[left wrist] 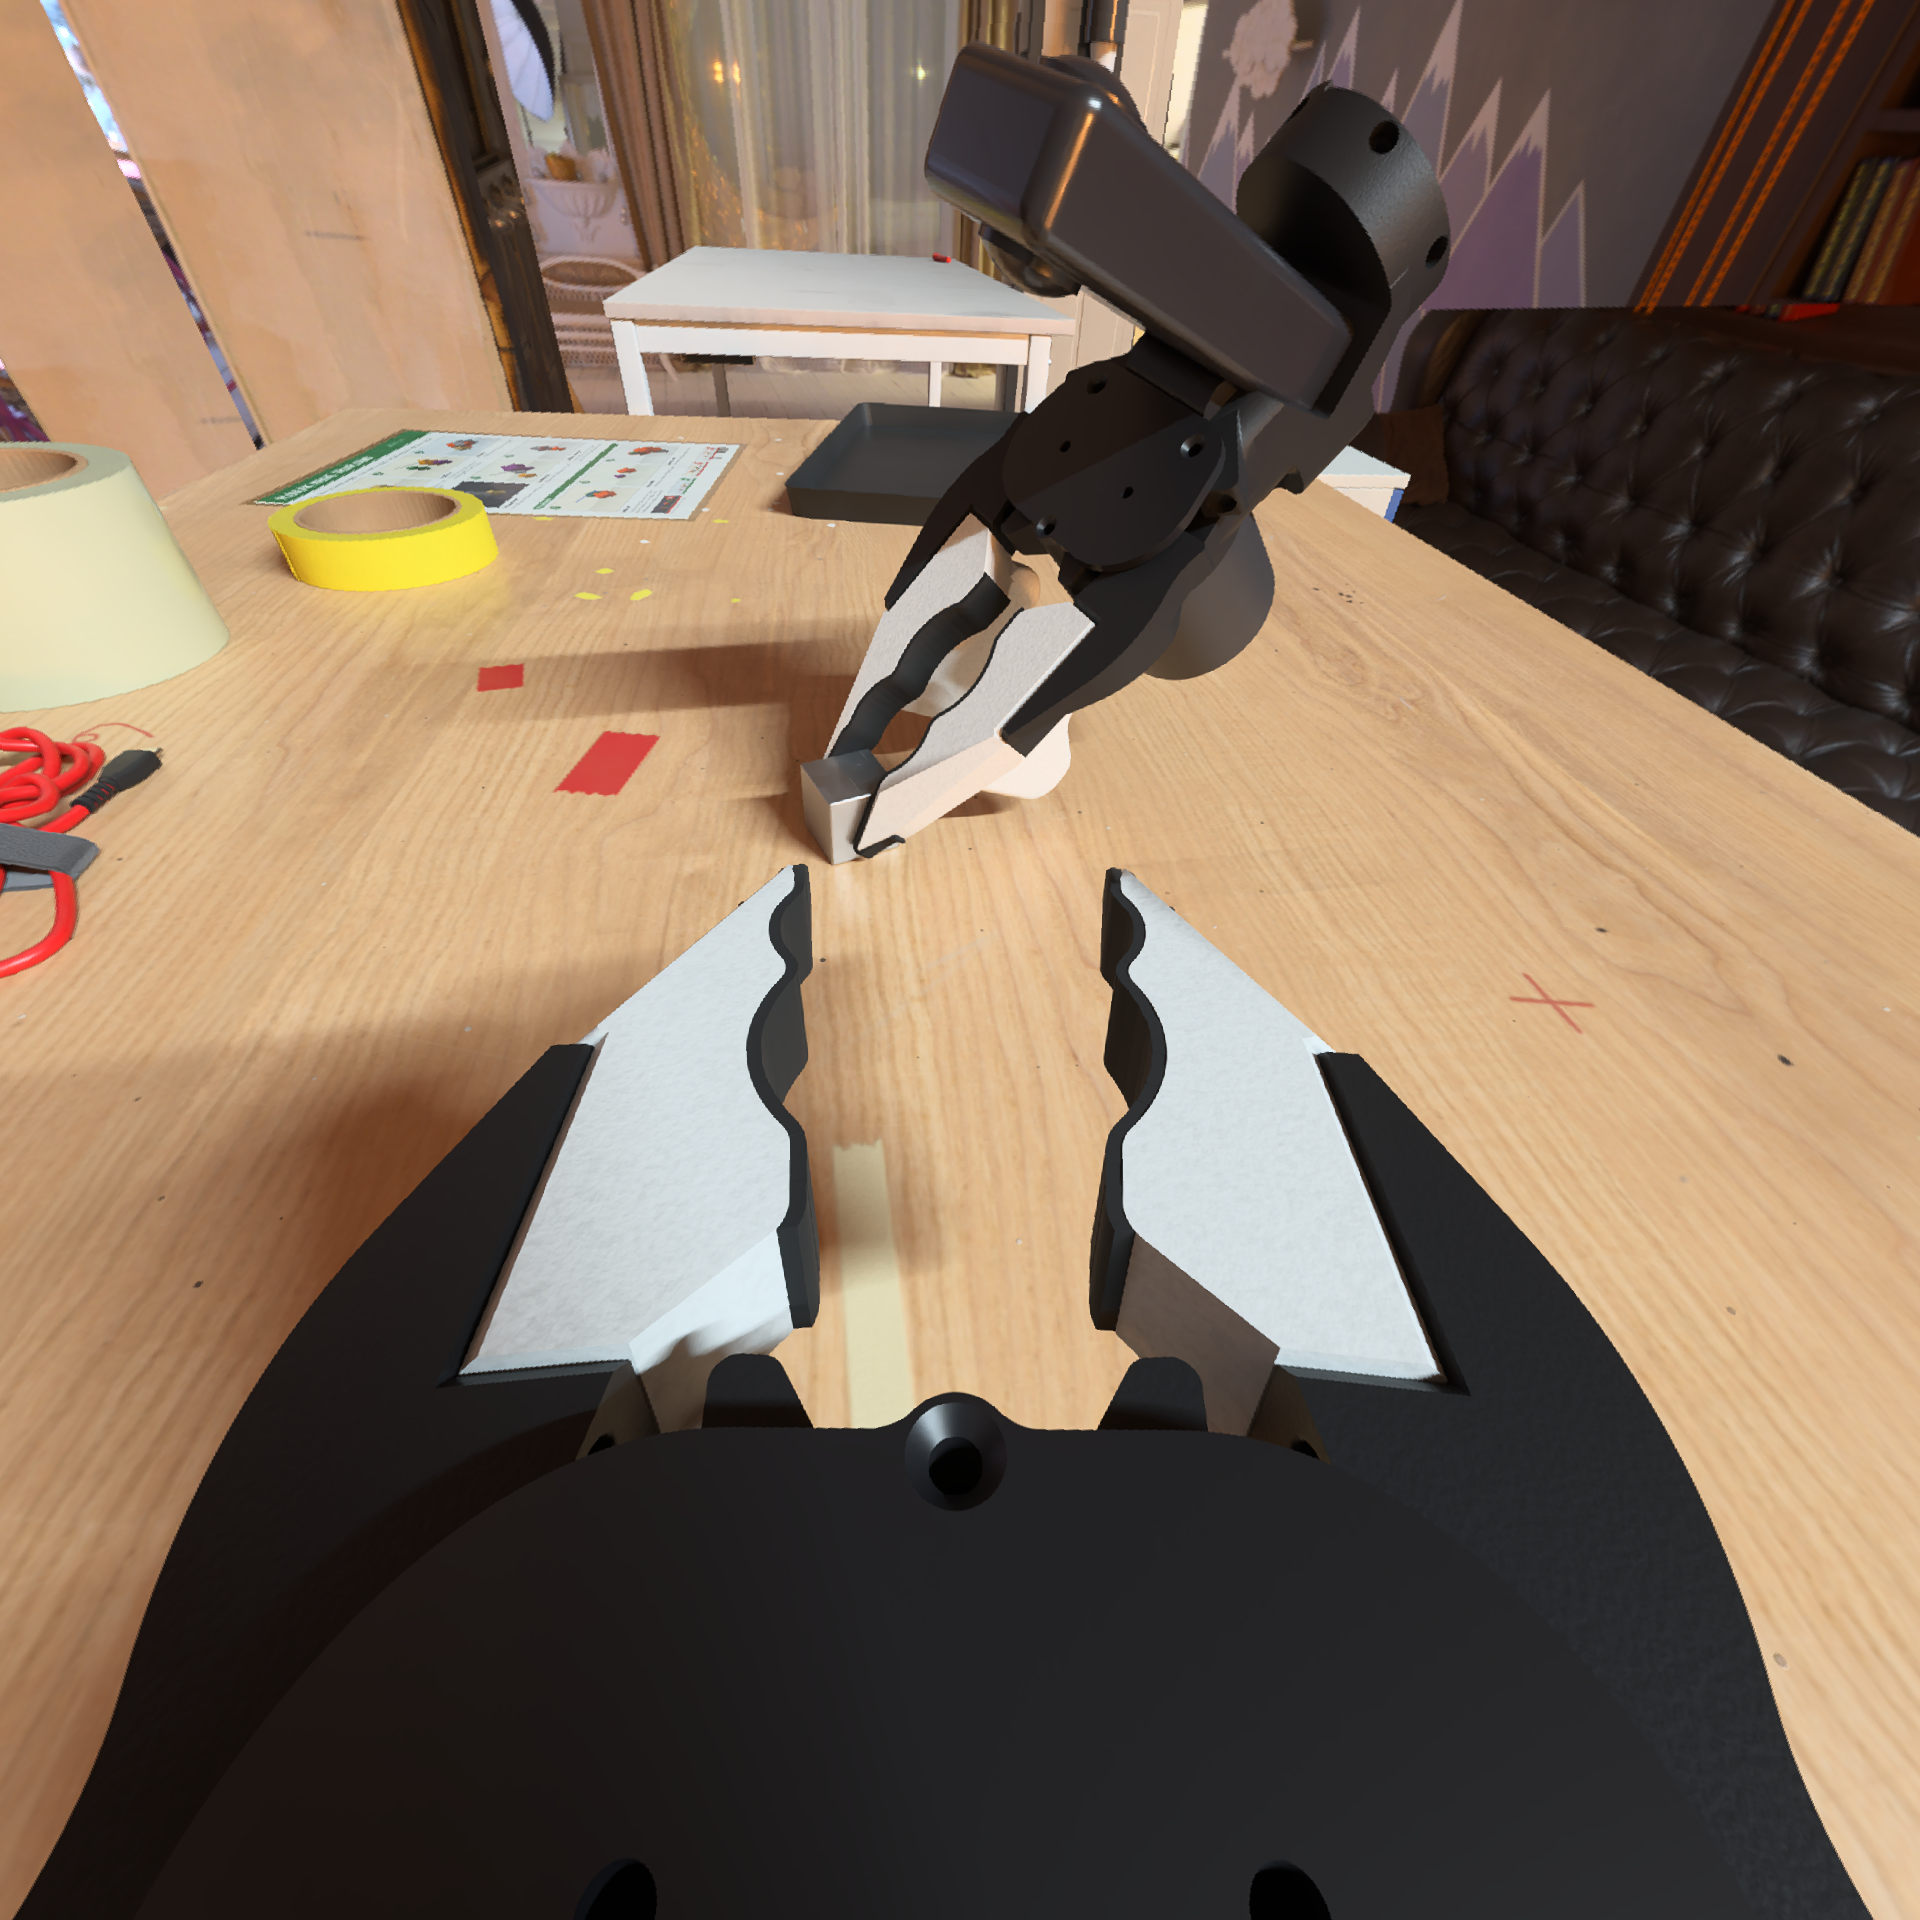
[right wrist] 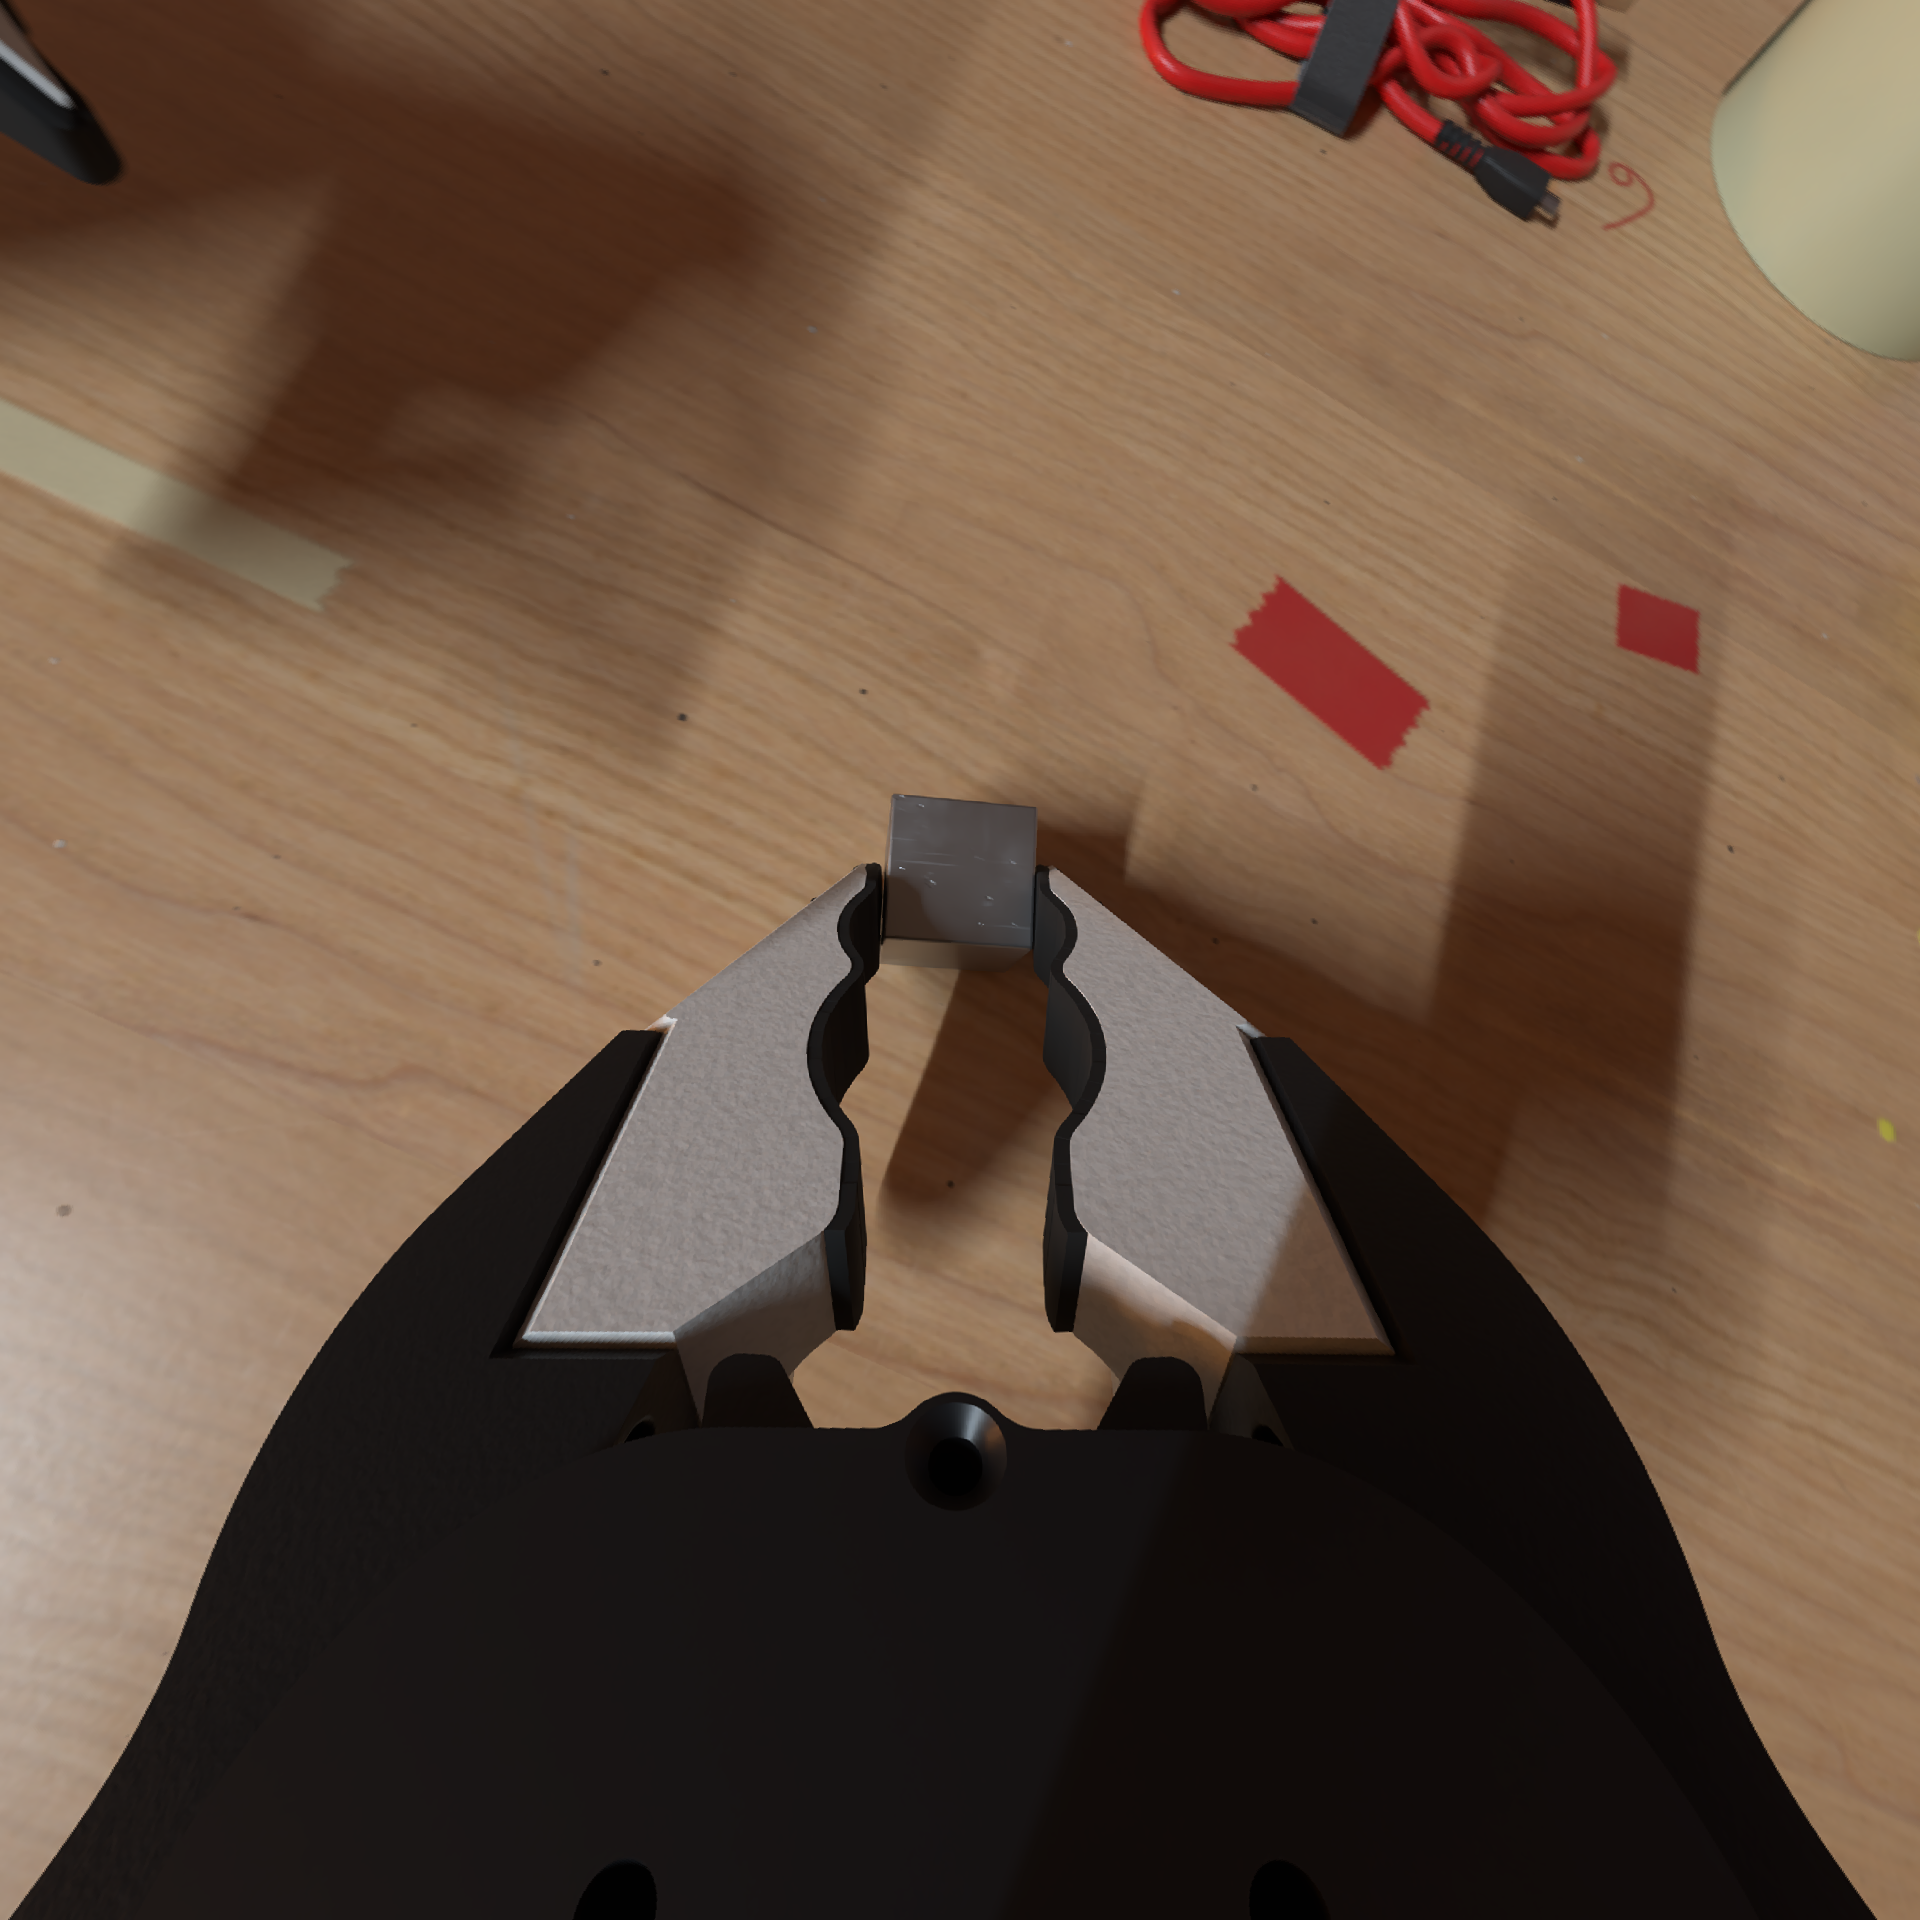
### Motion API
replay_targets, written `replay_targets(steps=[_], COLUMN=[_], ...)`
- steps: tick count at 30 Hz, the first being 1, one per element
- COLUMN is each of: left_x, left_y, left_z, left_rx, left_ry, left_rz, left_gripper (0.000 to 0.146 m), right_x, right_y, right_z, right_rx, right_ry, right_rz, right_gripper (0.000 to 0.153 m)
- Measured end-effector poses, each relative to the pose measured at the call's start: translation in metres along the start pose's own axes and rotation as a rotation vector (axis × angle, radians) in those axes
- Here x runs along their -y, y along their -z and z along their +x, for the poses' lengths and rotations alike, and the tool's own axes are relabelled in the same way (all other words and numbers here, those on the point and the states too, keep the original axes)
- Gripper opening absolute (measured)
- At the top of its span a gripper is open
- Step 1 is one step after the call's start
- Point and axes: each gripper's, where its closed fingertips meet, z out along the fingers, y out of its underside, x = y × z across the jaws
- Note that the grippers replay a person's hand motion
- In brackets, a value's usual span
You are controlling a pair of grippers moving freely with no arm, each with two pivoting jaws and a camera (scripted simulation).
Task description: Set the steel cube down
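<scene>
Your right gripper (right wrist: 958,902) has its fingers clamped on the steel cube (right wrist: 961,878), low at the surface (right wrist: 520,831); your left gripper (left wrist: 954,883) has its fingers apart, holding nothing.

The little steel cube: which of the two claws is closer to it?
Right. The right gripper clamps the steel cube between its fingertips; the left gripper is open and empty, short of it.

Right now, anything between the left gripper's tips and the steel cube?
Nothing. In the left wrist view only bare wooden table separates the open left gripper from the steel cube, which the right gripper is clamping.
</scene>
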Motion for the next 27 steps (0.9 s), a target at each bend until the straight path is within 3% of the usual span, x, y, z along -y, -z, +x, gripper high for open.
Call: replay_targets(steps=[3,8,22,27], left_x=[0.0,0.0,0.001,0.001], left_y=[0.0,0.0,0.001,0.001], left_z=[0.0,0.001,0.004,0.004], left_rx=[-0.005,-0.014,-0.044,-0.045], left_ry=[0.011,0.014,0.022,0.023], left_rz=[0.003,-0.001,0.01,0.007], left_gripper=[0.056,0.056,0.056,0.056], right_x=[-0.002,0.009,0.005,0.006], right_y=[0.002,0.003,-0.003,-0.004], right_z=[0.006,-0.004,-0.005,-0.003], right_rx=[-0.013,0.108,0.261,0.259], right_ry=[-0.004,0.056,0.094,0.081], right_rz=[-0.001,0.076,0.108,0.128], right_gripper=[0.029,0.029,0.028,0.028])
